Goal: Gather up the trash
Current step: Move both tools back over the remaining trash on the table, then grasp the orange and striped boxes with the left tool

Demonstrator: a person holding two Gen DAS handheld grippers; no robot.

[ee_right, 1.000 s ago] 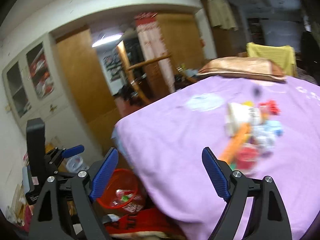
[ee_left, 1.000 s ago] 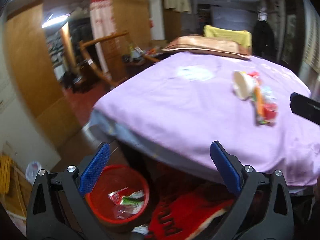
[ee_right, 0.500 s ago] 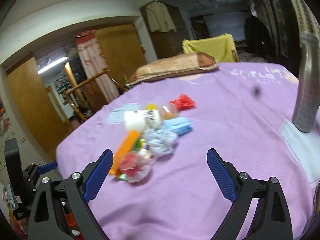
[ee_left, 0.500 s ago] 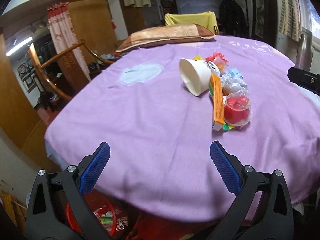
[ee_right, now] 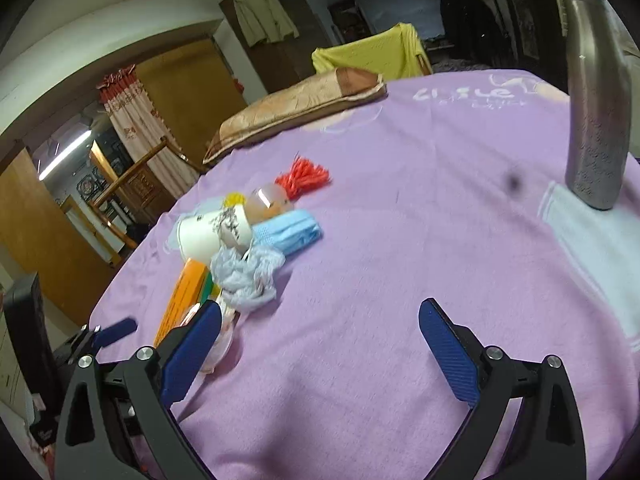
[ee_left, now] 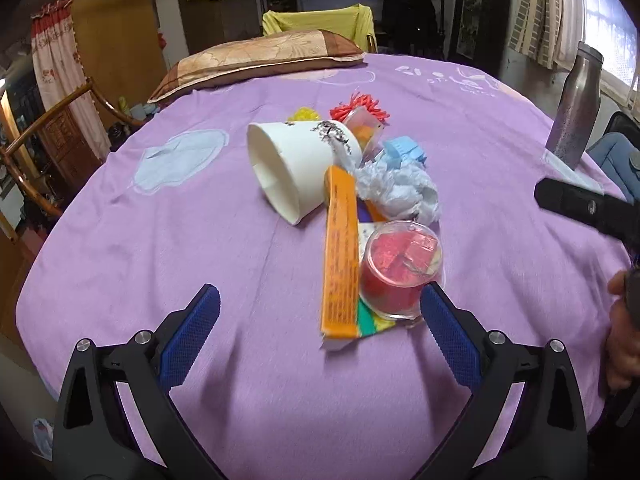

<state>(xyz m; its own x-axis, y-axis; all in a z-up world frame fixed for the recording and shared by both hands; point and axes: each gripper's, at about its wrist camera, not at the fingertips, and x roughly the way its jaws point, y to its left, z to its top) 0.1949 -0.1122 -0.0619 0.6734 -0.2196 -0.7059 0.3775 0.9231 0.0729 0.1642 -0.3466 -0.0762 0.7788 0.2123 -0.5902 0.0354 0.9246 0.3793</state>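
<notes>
Both claws are kept spread wide and empty, the right gripper having just been opening, so the clear red-filled plastic cup can probably be straddled by the left gripper.

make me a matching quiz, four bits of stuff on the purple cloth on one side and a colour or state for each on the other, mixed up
Things:
1. paper cup
2. flat box
3. flask
4. plastic tub

Colour or state:
A. orange
B. standing upright
C. lying on its side
D. clear, red inside

Pairs: 1-C, 2-A, 3-B, 4-D
</notes>
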